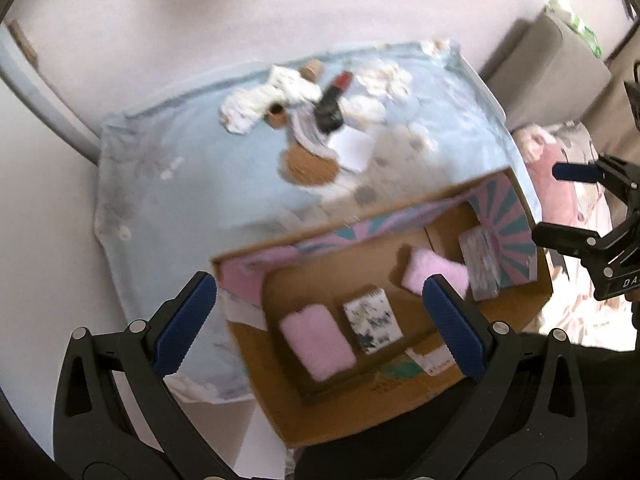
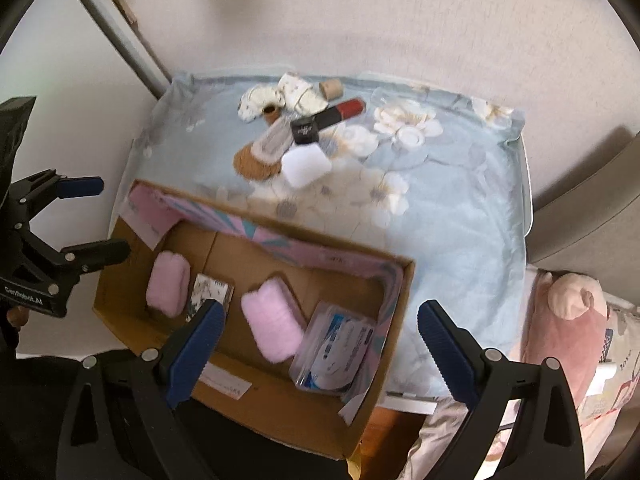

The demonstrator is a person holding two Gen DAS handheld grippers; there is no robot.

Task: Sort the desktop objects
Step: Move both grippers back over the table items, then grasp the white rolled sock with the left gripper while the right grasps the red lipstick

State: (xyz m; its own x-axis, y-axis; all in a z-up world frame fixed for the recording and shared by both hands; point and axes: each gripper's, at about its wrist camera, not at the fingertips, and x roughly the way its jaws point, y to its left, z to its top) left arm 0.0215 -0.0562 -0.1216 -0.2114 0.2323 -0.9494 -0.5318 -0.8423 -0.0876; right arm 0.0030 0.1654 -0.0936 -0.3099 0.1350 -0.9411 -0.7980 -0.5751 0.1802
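Note:
An open cardboard box (image 1: pixel 360 276) (image 2: pixel 320 252) sits at the near edge of a blue floral cloth (image 2: pixel 460 208). Inside lie two pink fluffy pads (image 1: pixel 316 342) (image 2: pixel 272 326), a small black-and-white notebook (image 1: pixel 374 326) (image 2: pixel 210 290) and a clear blue-white pack (image 2: pixel 340 352). At the far side, a red-and-black lipstick-shaped case (image 1: pixel 332 100) (image 2: pixel 332 116), a white block (image 2: pixel 306 166), a cork tube (image 2: pixel 271 114), a brown disc (image 2: pixel 250 164) and white floral socks (image 2: pixel 280 94) lie in a pile. My left gripper (image 1: pixel 320 326) (image 2: pixel 108 217) and right gripper (image 2: pixel 320 320) (image 1: pixel 550 203) hover open above the box, holding nothing.
A pink plush toy (image 2: pixel 568 308) lies to the right of the table. A grey cushioned seat (image 1: pixel 548 60) stands at the far right, and a grey curved tube (image 2: pixel 120 24) leans against the wall at the left. The cloth's right half (image 2: pixel 472 240) is bare.

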